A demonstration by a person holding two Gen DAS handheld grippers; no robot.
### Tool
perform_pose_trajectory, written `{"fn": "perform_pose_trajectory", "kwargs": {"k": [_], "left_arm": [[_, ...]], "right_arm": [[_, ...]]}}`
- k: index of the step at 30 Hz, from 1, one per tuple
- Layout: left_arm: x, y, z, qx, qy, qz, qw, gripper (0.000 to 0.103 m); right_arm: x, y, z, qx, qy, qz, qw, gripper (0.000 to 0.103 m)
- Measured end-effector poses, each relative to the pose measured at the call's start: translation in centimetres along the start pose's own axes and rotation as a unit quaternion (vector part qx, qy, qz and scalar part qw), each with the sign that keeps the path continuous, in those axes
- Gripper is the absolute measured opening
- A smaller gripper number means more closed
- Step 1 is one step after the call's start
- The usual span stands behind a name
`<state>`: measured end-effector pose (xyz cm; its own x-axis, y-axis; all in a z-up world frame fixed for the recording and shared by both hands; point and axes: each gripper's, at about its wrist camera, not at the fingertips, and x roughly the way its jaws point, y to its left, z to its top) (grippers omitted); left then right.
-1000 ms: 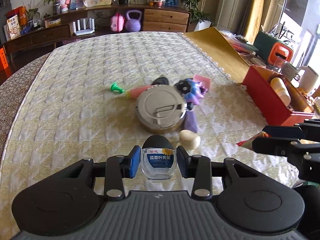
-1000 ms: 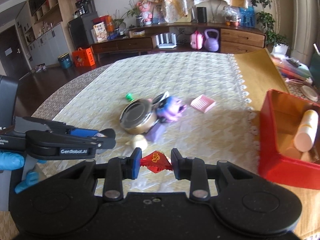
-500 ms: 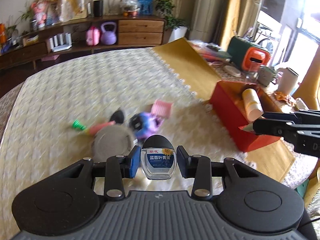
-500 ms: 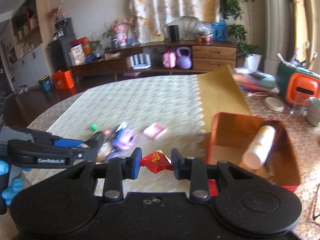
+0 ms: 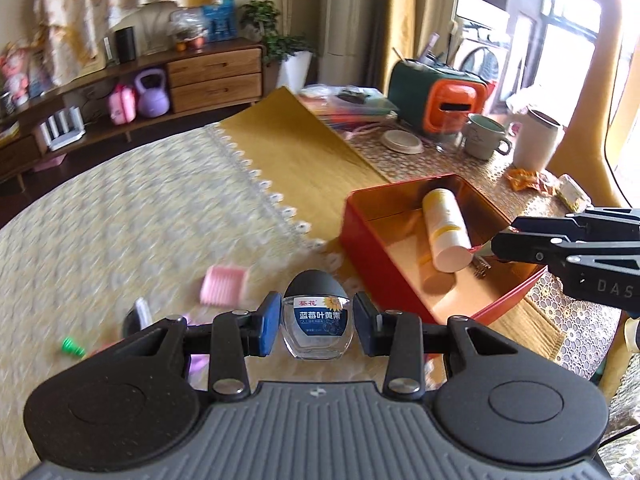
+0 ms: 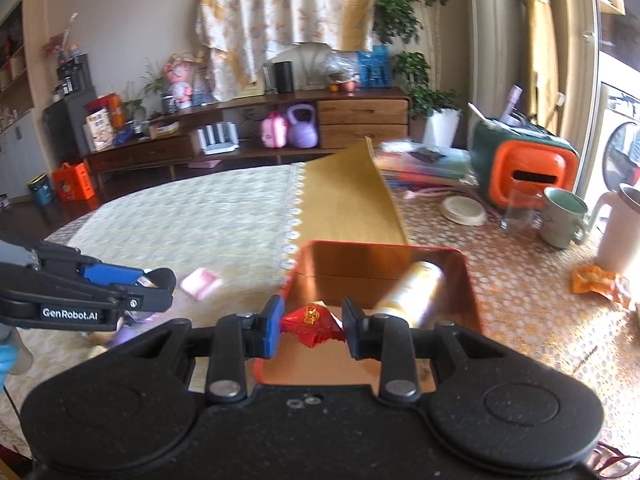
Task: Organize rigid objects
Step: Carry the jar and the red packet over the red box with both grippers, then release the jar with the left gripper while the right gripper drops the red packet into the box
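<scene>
Above the tabletop's [image 5: 120, 216] right side, the left gripper [image 5: 316, 324] fingers clamp a small glass bottle [image 5: 317, 317] beside the red box [image 5: 384, 256]. The right gripper [image 6: 311, 325] fingers pinch a red packet [image 6: 312, 320] over the box's near end.

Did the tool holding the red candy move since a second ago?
Yes. The right tool with the red candy moved toward the red box: before, the box sat off to its right; now the candy hangs over the box's near edge.

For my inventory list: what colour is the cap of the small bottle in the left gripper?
Dark grey, on the small bottle; clearest in the left wrist view.
</scene>
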<state>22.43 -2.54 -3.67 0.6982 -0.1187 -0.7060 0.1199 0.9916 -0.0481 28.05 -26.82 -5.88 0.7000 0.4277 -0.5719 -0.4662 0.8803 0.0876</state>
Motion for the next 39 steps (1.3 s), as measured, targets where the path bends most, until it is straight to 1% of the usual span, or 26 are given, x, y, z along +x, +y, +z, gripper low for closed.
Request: {"fn": "perform_pose_trajectory", "kwargs": {"k": [5, 9, 12, 15, 20, 26, 33, 39], "left_arm": [[2.2, -2.3, 2.0, 0.016, 0.007, -0.007, 0.9998, 0.038], [4.0, -4.3, 4.2, 0.025, 0.011, -0.017, 0.9995, 0.038], [5.3, -5.9, 5.6, 0.035, 0.015, -0.025, 0.999, 0.038], [7.1, -7.4, 6.5, 0.039, 0.026, -0.032, 0.9984, 0.038], [10.7, -9.2, 6.9, 0.052, 0.046, -0.018, 0.9974, 0.039], [13.8, -9.5, 7.1, 0.047, 0.061, -0.006, 0.997, 0.039], [16.3, -9.7, 7.3, 0.041, 0.076, -0.003, 0.9963, 0.039], [17.6, -9.7, 7.4, 0.035, 0.087, -0.002, 0.9956, 0.039]], "right_arm": [[0.5, -2.5, -0.7, 0.011, 0.006, -0.014, 1.0, 0.031], [1.2, -3.9, -1.3, 0.021, 0.015, -0.015, 1.0, 0.031], [1.7, -4.2, -1.6, 0.019, 0.02, -0.013, 1.0, 0.031], [2.3, -4.4, -1.7, 0.013, 0.023, -0.012, 1.0, 0.031], [3.3, -4.9, -1.7, 0.016, 0.029, -0.008, 0.999, 0.03], [4.5, -4.8, -2.2, 0.001, 0.044, 0.001, 0.999, 0.03], [6.0, -5.2, -2.6, -0.002, 0.059, 0.003, 0.998, 0.031], [6.4, -5.2, -3.1, -0.007, 0.071, 0.007, 0.997, 0.031]]}}
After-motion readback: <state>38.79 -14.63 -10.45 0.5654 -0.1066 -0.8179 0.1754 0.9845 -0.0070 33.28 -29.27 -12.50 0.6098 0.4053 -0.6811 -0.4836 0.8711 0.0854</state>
